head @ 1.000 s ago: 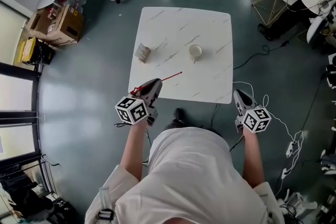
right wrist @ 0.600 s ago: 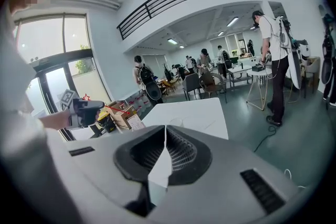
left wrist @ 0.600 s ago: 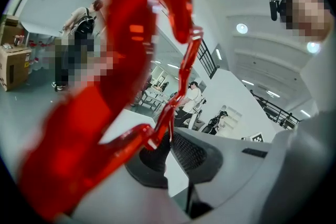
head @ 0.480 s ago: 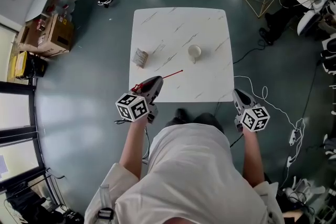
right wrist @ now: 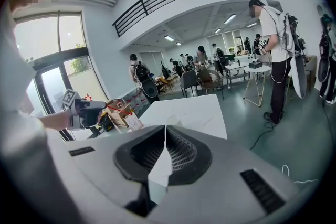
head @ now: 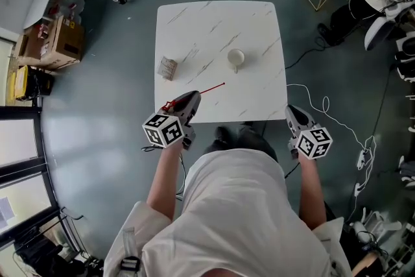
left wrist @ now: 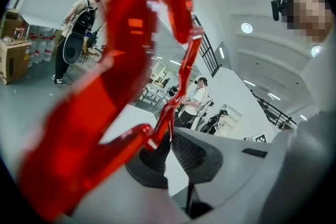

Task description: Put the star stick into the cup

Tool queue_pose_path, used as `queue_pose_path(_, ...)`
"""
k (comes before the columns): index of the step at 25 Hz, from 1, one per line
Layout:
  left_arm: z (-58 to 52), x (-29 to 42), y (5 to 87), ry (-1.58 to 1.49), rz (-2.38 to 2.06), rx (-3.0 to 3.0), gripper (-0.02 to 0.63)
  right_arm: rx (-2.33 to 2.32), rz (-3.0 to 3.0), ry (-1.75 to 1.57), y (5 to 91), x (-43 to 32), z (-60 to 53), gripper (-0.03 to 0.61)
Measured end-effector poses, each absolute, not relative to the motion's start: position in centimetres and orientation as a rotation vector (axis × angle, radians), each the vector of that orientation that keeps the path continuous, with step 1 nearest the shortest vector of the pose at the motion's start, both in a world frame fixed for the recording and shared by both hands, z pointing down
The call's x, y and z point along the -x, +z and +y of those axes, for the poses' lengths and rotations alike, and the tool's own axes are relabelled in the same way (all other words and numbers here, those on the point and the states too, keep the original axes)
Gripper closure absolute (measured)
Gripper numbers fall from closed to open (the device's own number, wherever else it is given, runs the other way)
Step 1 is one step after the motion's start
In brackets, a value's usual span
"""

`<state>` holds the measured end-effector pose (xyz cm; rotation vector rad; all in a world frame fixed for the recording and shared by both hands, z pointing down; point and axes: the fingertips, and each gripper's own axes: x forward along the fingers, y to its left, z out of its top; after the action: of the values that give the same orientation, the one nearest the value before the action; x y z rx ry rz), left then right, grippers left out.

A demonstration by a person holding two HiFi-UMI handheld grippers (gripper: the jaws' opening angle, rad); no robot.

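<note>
Our left gripper [head: 192, 100] pinches the thin red star stick [head: 211, 89] near its star, aiming it at the round white cup [head: 237, 59] upper-centre; our right gripper [head: 291, 112] hangs closed, empty.

Right gripper [right wrist: 165, 136] fingers together, perhaps a cup [right wrist: 174, 120] beyond.

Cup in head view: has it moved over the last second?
No. The cup keeps its spot on the table, with the same gap to the packet. Only the head camera shifted.
</note>
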<state>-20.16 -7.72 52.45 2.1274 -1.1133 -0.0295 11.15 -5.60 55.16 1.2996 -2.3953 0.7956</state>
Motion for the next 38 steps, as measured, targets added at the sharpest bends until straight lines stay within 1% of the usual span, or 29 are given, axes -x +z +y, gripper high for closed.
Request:
queue_pose_path(19,-15.5,15.6,54.7,0.12,-1.245,-2.082,0.589,-1.109,-2.457,0.917,57.8,-11.9,-14.9,0.551)
queue_pose_path(26,-18.6,13.9,57.4,0.192,-1.289,-2.04,0.589,-1.025,-2.439,0.961,59.7,-13.1,-17.1,0.551)
queue_pose_path(38,-22.7,11.4,64.3,0.322,-1.368,-1.933,0.589,-0.896,-2.421,1.025,63.2,-14.2,-20.4,0.552)
